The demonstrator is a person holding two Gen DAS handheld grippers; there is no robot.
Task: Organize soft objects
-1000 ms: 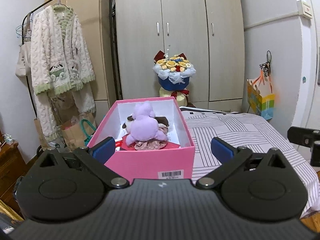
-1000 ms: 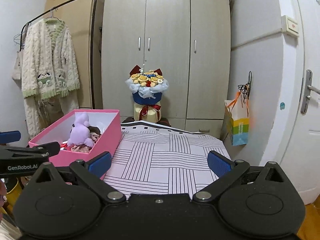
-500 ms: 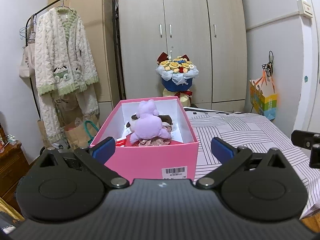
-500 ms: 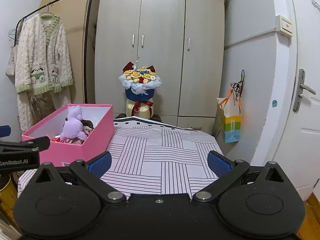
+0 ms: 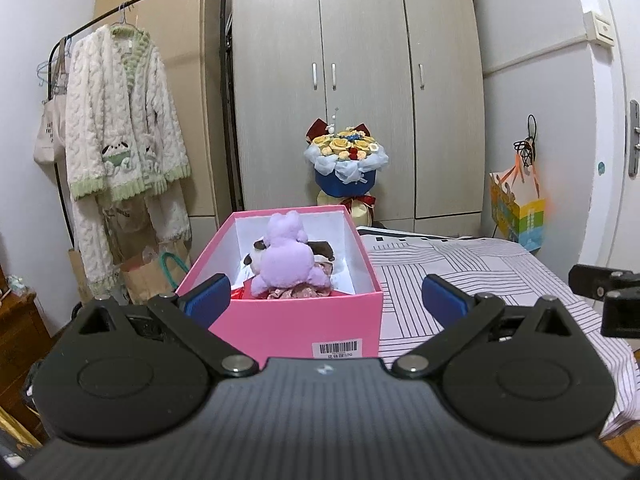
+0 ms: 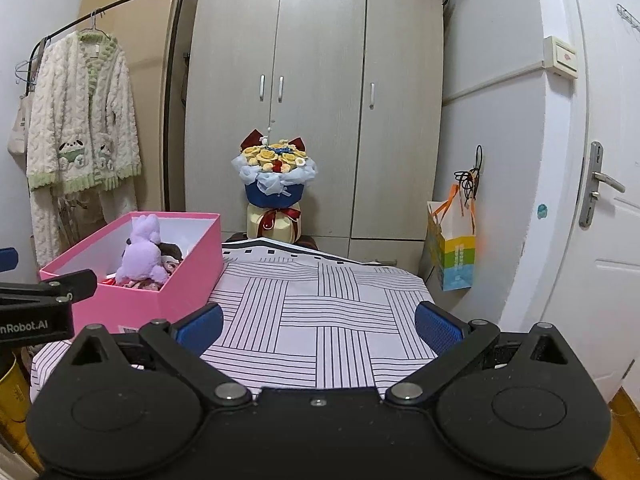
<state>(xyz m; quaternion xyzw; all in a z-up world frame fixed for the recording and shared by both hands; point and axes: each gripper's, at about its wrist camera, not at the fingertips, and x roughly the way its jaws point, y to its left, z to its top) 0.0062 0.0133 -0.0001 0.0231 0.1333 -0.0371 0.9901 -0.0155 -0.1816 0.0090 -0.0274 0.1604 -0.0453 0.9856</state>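
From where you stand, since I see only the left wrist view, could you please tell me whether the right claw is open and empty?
Observer: Yes. The right claw is open, with nothing between its blue pads.
Operator: Thank you. Is any soft toy lying on the striped white cloth in the part my view cuts off?
Observer: None that I can see. The right wrist view shows the cloth bare from the pink cardboard box across to its right edge.
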